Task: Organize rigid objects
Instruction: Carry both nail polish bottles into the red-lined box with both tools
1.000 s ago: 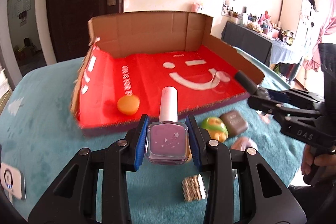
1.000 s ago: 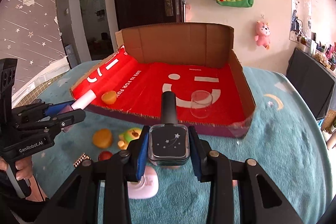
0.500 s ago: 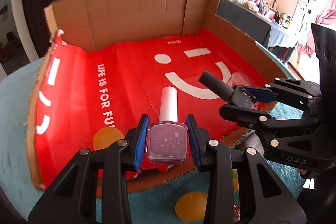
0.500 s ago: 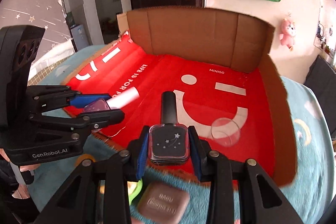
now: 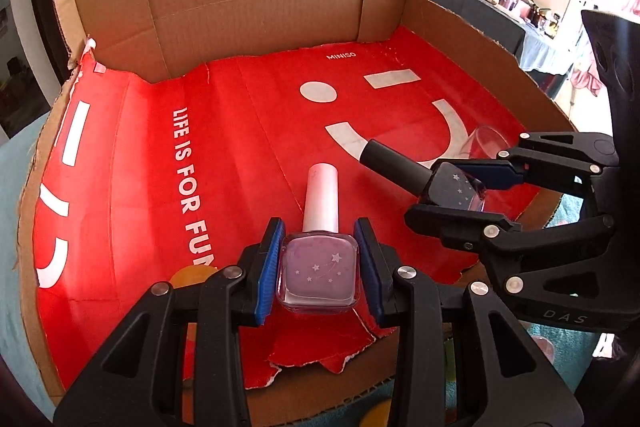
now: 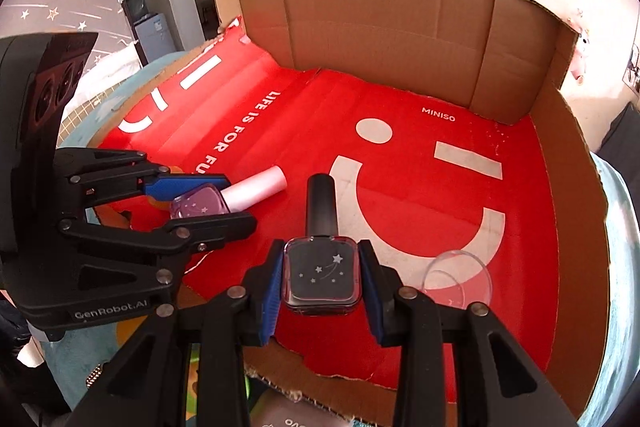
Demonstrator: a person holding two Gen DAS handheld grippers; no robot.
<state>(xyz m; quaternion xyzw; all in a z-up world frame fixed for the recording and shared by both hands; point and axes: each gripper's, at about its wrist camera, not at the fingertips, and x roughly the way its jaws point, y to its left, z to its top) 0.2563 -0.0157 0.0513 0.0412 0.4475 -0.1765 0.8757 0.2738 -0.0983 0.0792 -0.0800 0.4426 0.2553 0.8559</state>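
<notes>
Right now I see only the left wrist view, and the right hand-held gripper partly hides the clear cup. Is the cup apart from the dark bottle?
Observer: Yes. In the right wrist view the clear cup shows nearly whole, to the right of the right hand-held gripper and apart from the dark nail polish bottle.
Operator: Is that bottle held straight?
Observer: Its star face sits square between the blue pads, with the cap pointing into the cardboard box.
Operator: Is anything below the box's near edge?
Observer: A brown item with letters peeks out there. It is too cropped to identify.
</notes>
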